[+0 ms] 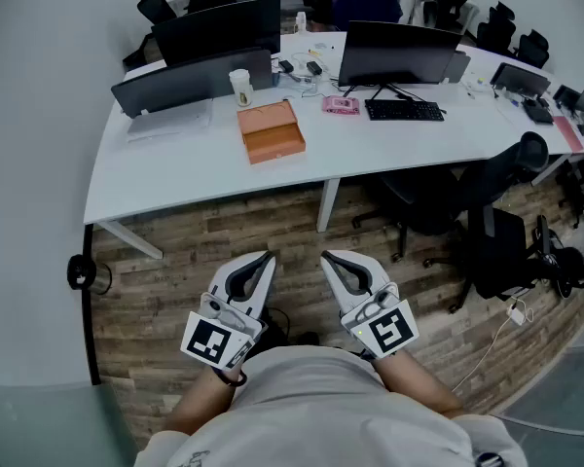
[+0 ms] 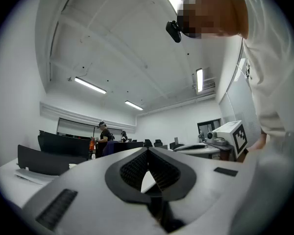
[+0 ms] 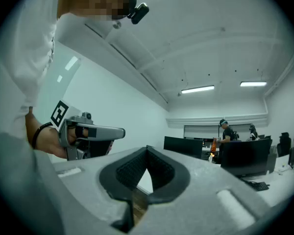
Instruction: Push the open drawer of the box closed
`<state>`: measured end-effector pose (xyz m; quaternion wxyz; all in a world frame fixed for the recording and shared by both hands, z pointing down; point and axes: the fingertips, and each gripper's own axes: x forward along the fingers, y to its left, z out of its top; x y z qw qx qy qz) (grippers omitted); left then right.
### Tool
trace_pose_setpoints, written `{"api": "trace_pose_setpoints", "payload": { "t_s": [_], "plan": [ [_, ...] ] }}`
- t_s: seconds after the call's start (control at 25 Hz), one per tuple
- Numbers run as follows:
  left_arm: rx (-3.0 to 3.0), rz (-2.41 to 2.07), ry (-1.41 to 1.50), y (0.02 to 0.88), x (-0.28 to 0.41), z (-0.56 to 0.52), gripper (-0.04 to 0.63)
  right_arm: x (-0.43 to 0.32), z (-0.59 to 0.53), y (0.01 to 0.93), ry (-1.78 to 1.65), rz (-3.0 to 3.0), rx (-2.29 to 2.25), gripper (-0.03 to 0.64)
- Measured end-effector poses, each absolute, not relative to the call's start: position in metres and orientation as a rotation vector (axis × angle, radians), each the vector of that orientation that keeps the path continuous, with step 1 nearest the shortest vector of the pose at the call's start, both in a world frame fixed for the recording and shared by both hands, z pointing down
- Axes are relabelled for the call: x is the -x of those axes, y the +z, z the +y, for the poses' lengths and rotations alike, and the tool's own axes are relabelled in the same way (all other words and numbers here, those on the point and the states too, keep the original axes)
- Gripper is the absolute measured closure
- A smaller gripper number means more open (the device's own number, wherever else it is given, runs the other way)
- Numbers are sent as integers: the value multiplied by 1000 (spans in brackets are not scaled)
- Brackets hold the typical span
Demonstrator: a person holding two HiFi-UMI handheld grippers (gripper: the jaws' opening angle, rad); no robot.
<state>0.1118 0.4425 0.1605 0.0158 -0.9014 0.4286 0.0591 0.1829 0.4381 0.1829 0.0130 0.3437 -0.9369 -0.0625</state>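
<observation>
**Clerk:** While the head view is up, what is entered for its lower centre?

**Keeper:** Item one, left gripper [image 1: 269,256]. Item two, right gripper [image 1: 327,257]. They are held side by side above the wooden floor [image 1: 165,270], with their tips toward the desk [image 1: 175,178].

**Clerk:** Condition of the jaws?

**Keeper:** On both, the jaws are pressed together at the tips. Each gripper's own view shows only the small hollow between the ribbed pads, with nothing caught in it.

**Clerk:** And the box?

**Keeper:** Item three, box [image 1: 271,131], orange, upper centre of the frame. It lies flat on the white desk, well apart from both grippers. A cup [image 1: 240,87] is just beyond it at its upper left, and a keyboard [image 1: 404,111] is off to its right. Dark monitors [image 1: 399,52] stand behind it. The drawer is not entered (at this size I cannot tell how far it stands out).

**Clerk:** Anything else?

**Keeper:** Item four, black chair [image 1: 487,212], right of frame, beside the desk.
</observation>
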Motion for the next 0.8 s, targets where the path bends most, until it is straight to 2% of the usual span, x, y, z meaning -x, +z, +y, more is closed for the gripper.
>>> {"api": "trace_pose_setpoints", "payload": {
  "t_s": [0.8],
  "plan": [
    [2822,1305,177,166,-90,397,597,-150,397,186,-199,-2909,-1032,615]
  ]
}}
